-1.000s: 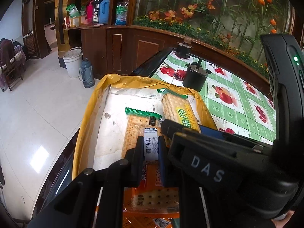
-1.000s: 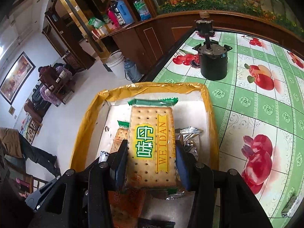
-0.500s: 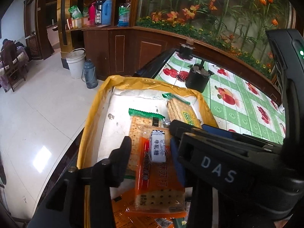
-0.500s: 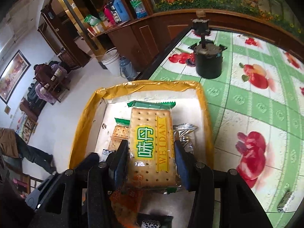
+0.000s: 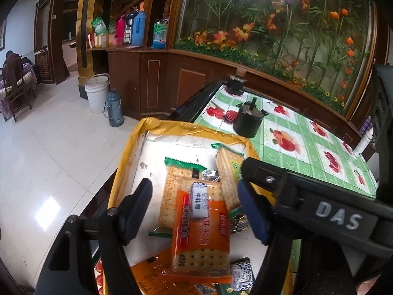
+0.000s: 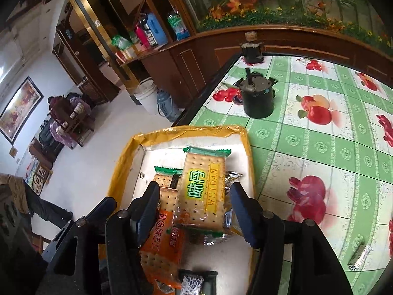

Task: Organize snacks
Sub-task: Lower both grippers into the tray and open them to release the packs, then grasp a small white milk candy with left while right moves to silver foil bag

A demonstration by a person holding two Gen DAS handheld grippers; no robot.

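Lying between opening left tongs [image 5: 194,196]: candy [image 5: 198,201].

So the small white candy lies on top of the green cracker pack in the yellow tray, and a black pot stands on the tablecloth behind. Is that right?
Not quite. The small white candy lies on top of the orange cracker pack, not the green one; the left wrist view shows it. The rest holds: it is in the yellow tray, and the black pot stands on the tablecloth behind.

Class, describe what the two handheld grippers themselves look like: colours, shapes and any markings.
Both are black, with two angular fingers tipped by dark blue pads and small silver screws. The left gripper shows in its own view; beside it the right gripper bears white letters "DAS".
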